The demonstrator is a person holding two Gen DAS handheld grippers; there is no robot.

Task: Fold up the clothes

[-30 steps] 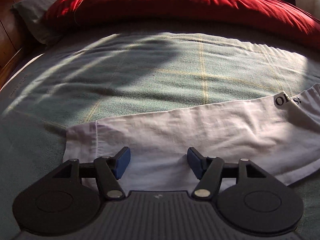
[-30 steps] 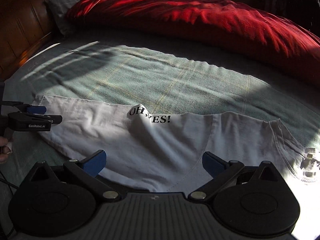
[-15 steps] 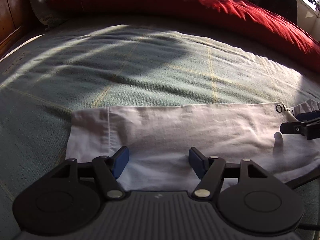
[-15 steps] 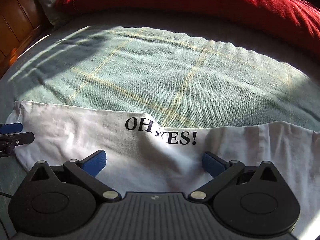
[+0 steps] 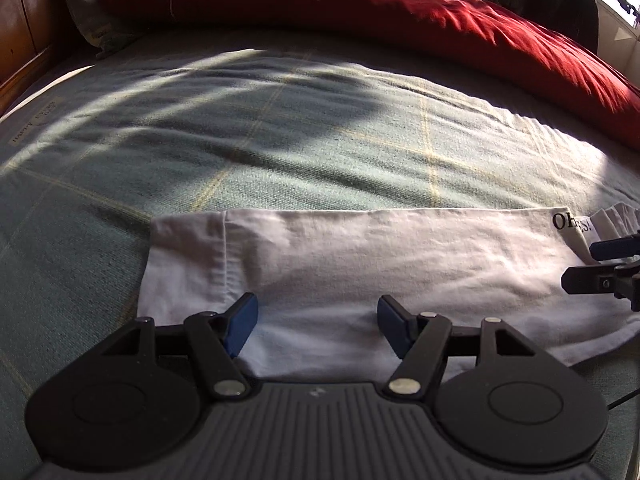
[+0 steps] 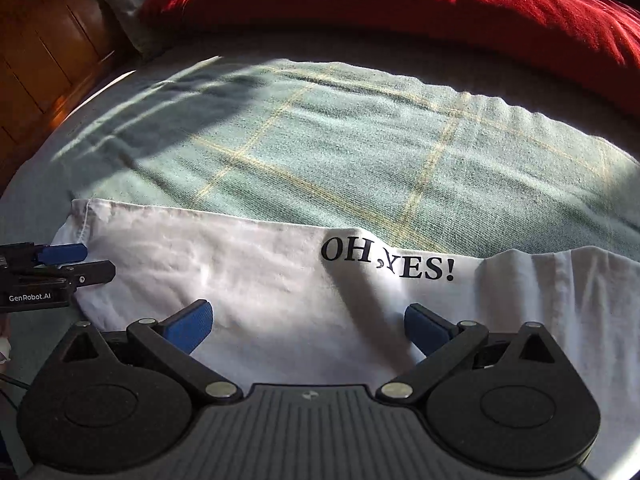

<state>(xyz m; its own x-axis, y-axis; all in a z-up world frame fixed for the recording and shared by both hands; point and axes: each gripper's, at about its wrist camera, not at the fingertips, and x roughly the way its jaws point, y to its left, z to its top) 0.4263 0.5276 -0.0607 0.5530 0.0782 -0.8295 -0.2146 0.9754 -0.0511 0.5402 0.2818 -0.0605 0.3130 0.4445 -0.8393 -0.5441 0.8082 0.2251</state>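
Shirt edges are lying under us: we are holding the left hand-held gripper point(image 5: 318, 328) and right hand-held gripper point(image 6: 308, 326) wide apart, gripping nothing, over the white T-shirt point(image 6: 256, 280) on the bed point(image 6: 340, 152).

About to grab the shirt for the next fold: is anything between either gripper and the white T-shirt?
Nothing visible. The left gripper and right gripper are open right over the bare white T-shirt.

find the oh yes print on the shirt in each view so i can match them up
Left wrist: the print sits at the far right, on the white shirt's far edge, partly creased.
Right wrist: the print is near centre, just past the open right tool.
Shared landmark: the red duvet behind.
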